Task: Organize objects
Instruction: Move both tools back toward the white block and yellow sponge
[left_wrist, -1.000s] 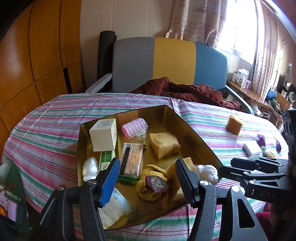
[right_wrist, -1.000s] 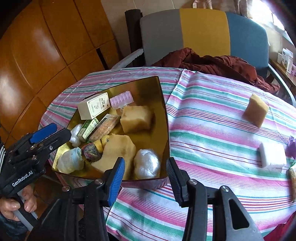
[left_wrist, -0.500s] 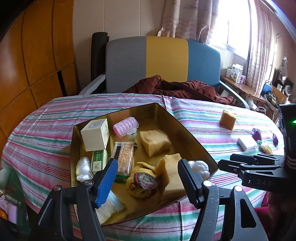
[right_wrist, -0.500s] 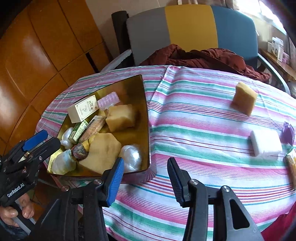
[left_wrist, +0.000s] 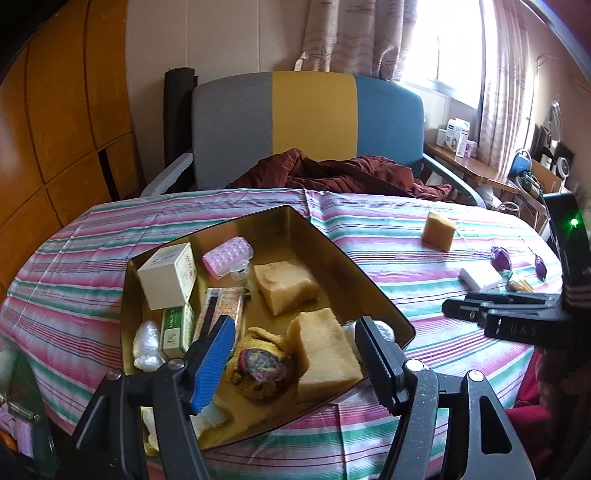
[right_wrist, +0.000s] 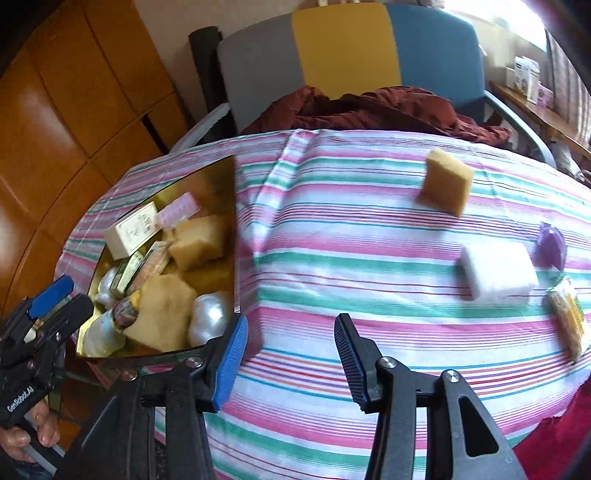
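The left gripper (left_wrist: 295, 354) has just been opening and hangs released, empty, over the near end of the gold tray (left_wrist: 369, 284). The right gripper (right_wrist: 290, 354), also released and empty, hovers over the striped tablecloth (right_wrist: 332, 258); the white block (right_wrist: 496, 273) lies at its two o'clock, the tan sponge (right_wrist: 447, 186) near one o'clock.

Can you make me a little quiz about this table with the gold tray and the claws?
1. True or false: the white block lies inside the gold tray.
2. Which is on the striped cloth? A) pink case B) purple wrapper C) green box
3. Is the right claw holding anything?

Key: 1 false, it lies on the cloth. 2 B. 3 No, open and empty.
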